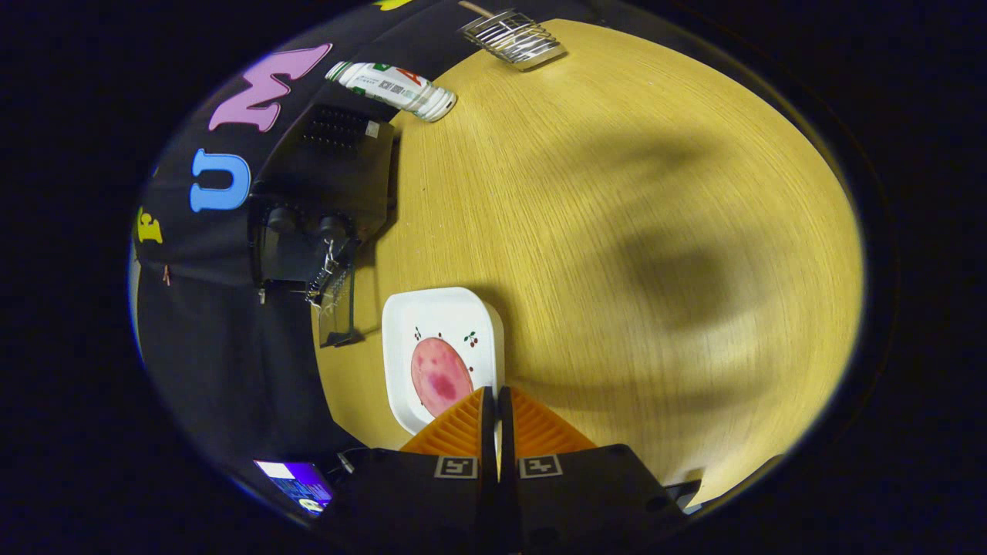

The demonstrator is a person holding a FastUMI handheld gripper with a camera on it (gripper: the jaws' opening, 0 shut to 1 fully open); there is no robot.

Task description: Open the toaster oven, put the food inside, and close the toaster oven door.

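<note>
My gripper (497, 401) is clenched on nothing, fingers together at bottom centre, right above the plate (443, 320) with its one round of food (439, 375) just ahead. The oven (324, 208) sits left of centre, and its glass door (337, 304) looks already dropped open (hard to be sure). I judge the food comes next: spread the fingers, come in low, pinch its edge. One plate, one oven, one bottle (391, 89) and one rack (513, 37) up top on the desk (617, 231).

gripper (497, 401): 2 ribbed wedge fingers nearly touching, black body, 2 square markers.
</note>
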